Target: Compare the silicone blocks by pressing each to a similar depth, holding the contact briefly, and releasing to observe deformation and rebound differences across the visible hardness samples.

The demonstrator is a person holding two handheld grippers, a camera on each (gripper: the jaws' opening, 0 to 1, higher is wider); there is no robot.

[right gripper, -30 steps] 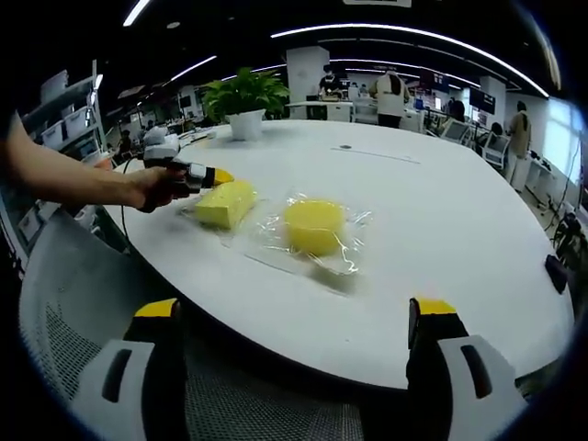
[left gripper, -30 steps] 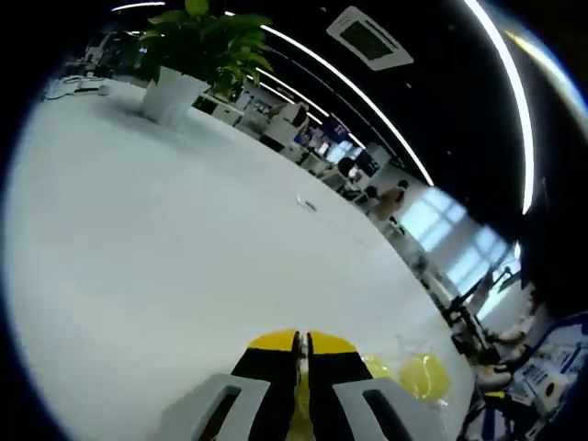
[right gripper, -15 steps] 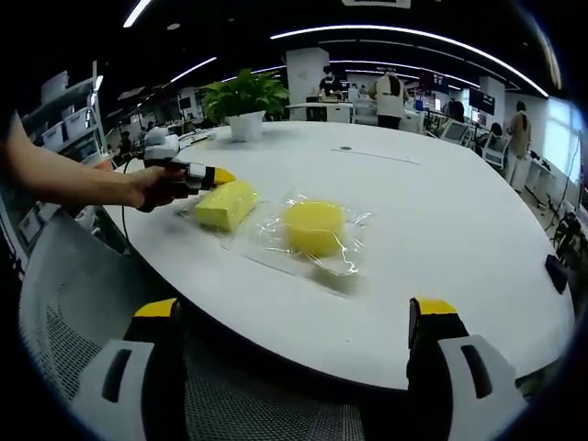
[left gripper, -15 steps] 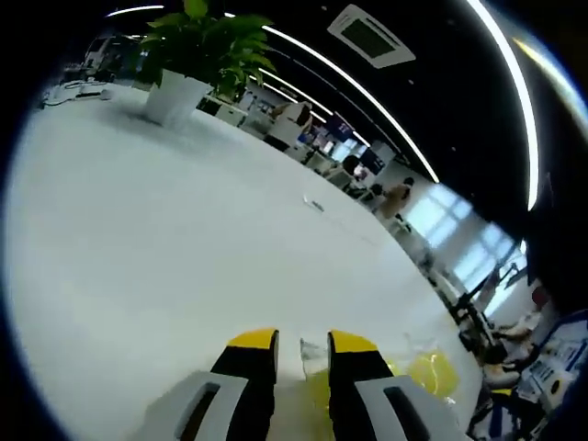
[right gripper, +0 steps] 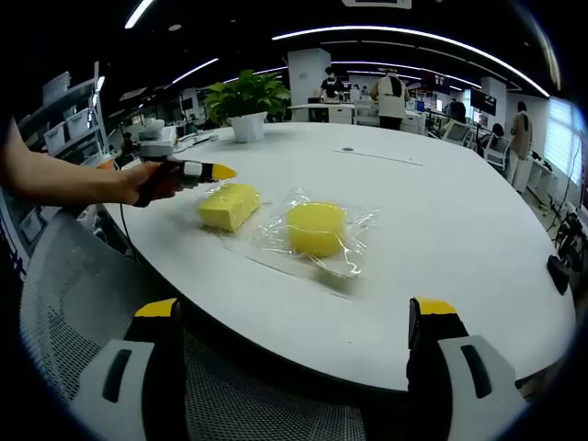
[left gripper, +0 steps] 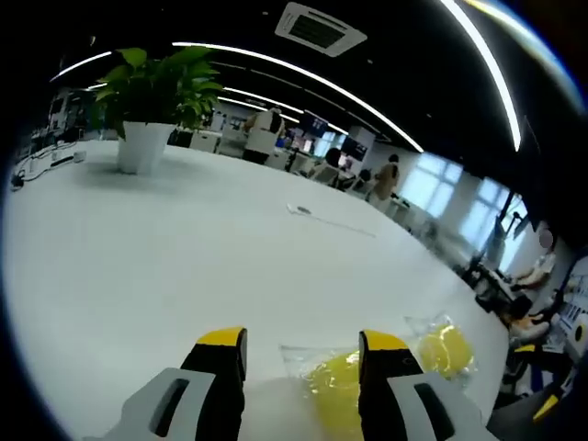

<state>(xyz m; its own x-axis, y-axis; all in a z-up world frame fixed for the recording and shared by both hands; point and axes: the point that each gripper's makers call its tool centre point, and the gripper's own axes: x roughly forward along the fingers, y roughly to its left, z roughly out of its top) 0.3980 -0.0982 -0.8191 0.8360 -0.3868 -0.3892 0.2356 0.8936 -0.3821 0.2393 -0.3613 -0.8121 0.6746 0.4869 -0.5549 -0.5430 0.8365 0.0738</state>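
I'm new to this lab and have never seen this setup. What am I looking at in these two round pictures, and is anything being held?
No robot here: a person holds a two-jaw gripper in each hand, and a fisheye camera rides on each one, looking forward along its jaws.

In the left gripper view, the left gripper shows its yellow-tipped jaws apart, holding nothing, just above a rectangular yellow block in clear wrap. The right gripper view looks from farther back, over the table's edge: the right gripper is open and empty too. There you see the person's hand holding the left gripper beside that same block.

On the white table lie two wrapped silicone samples: the rectangular block and a round yellow block. A potted plant stands farther back.
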